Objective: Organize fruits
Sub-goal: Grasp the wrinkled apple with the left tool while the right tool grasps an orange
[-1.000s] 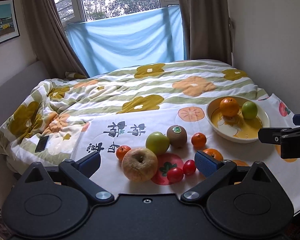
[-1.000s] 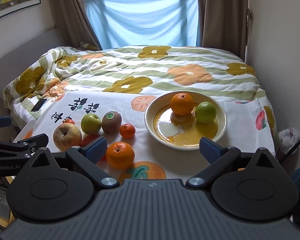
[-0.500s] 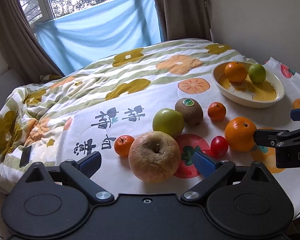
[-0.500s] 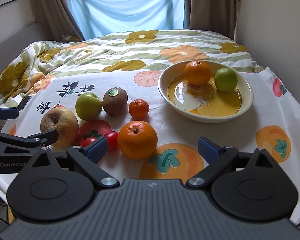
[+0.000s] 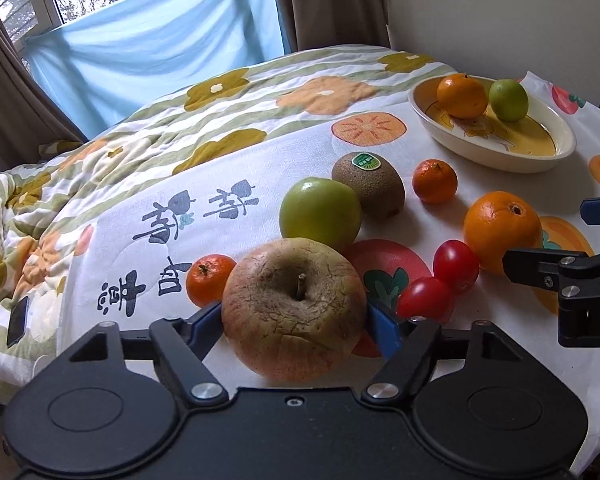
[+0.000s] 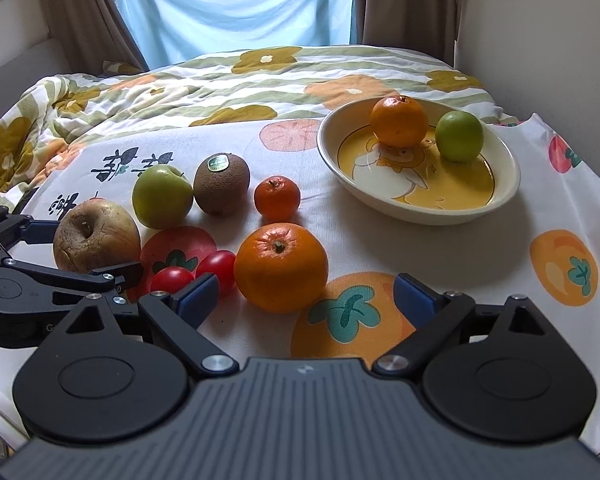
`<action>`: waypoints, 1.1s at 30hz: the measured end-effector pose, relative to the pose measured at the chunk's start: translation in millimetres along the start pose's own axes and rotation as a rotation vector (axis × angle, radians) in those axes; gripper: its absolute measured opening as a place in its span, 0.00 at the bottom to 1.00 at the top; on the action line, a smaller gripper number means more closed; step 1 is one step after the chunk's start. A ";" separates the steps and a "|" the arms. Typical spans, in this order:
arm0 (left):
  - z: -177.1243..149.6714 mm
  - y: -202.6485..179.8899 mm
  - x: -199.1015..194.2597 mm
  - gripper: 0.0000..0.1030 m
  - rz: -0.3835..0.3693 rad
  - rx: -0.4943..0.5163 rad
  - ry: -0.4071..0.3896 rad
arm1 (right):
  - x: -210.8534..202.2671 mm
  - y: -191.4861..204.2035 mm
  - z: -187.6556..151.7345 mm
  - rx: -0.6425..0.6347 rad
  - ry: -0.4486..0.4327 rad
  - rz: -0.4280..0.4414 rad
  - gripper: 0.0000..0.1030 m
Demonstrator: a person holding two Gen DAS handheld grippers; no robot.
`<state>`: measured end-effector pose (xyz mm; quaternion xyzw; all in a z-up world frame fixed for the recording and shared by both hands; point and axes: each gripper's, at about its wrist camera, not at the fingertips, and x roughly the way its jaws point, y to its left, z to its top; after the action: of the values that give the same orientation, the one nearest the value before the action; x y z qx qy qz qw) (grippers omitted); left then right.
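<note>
My left gripper [image 5: 296,322] has its blue pads against both sides of a big wrinkled brown apple [image 5: 294,308], which rests on the printed cloth; it also shows in the right wrist view [image 6: 94,236]. My right gripper [image 6: 306,300] is open and empty, just short of a large orange [image 6: 281,266]. A green apple [image 5: 320,212], a kiwi [image 5: 370,184], two small mandarins [image 5: 435,181] [image 5: 209,278] and two cherry tomatoes [image 5: 456,266] lie around. A cream bowl [image 6: 496,196] at the right holds an orange [image 6: 399,121] and a green fruit [image 6: 459,136].
The fruit lies on a white cloth printed with persimmons [image 6: 420,252] over a bed. A flowered quilt [image 6: 220,84] covers the far half. A dark phone [image 5: 18,320] lies at the left edge. A wall stands on the right, a window with curtains behind.
Both grippers moved forward and lower toward the fruit. My left gripper closed in around the wrinkled apple. My right gripper came up to the large orange and stayed open.
</note>
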<state>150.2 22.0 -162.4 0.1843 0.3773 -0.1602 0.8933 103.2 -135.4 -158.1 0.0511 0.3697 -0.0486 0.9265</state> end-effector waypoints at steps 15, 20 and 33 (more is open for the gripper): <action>-3.7 6.6 -3.8 0.75 -0.022 -0.014 0.005 | 15.4 3.8 5.4 -0.010 0.022 0.042 0.86; -7.7 7.1 -7.3 0.75 -0.014 -0.018 0.013 | 18.5 1.8 5.7 -0.011 0.035 0.057 0.82; -16.3 0.9 -19.2 0.75 -0.001 -0.071 0.032 | 25.6 -7.0 6.8 -0.031 0.045 0.153 0.72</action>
<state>127.7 33.0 -158.7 0.1547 0.3973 -0.1442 0.8930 125.4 -144.6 -171.2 0.0661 0.3860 0.0290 0.9197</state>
